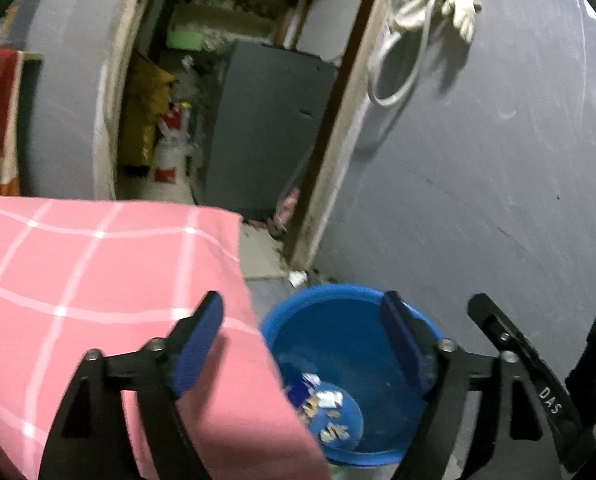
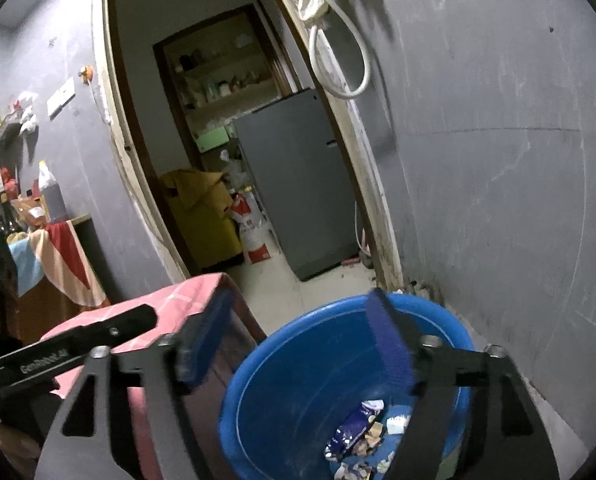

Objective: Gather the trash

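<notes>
Below right jaws: blue bin sitting, trash lying at its bottom. Right gripper gaping wide, holding nothing. Left gripper likewise spreading empty, pink cloth lying under its left finger.

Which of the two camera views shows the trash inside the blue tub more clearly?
The right wrist view. There the trash lies open on the bottom of the blue tub, with wrappers easy to tell apart. In the left wrist view the trash is smaller and blurred, and the pink checked cloth covers part of the tub.
</notes>
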Available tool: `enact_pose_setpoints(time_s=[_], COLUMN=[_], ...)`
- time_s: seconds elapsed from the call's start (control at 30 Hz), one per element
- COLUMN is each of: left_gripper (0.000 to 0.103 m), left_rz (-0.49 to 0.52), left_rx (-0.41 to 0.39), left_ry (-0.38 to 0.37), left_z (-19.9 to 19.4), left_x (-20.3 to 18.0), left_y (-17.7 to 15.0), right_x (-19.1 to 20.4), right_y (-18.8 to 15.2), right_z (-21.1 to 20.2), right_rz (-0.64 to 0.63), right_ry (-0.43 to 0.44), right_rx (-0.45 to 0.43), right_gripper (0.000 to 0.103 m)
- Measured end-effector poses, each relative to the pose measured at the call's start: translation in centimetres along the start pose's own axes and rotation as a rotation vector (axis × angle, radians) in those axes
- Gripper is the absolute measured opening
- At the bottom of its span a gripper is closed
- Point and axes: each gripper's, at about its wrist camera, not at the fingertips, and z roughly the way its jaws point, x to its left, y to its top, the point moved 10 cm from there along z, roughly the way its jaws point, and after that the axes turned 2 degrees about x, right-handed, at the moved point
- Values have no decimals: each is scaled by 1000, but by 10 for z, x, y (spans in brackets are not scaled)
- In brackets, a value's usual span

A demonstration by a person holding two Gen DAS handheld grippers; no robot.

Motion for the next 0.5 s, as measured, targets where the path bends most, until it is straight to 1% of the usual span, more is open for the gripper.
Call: enact_pose_setpoints(time_s=[0.03,0.07,0.17,0.23,0.27,0.5], left_gripper=[85,89,94,94,94,95], left_rz=[-2,-5,-14,-19,-21,-10], left_rx=[-16,-32,-80,-103,-112,-179], left_ry=[6,12,37,52,59,103], left_z=[-5,-10,-27,-37,-42,-84], left_x=[3,6,18,25,28,42], left_y=[2,4,9,10,11,10], right_x=[3,6,16,23,26,50], right_y=[1,3,7,10,11,13], right_z=[-1,-3,-8,-13,-16,-41], right_rz=[-10,-18,-47,-65,-70,-106], right_ry=[2,4,12,24,29,62], right_rx=[-10,-19,-58,-82,-92,-146], right_gripper=[78,81,88,96,103,103])
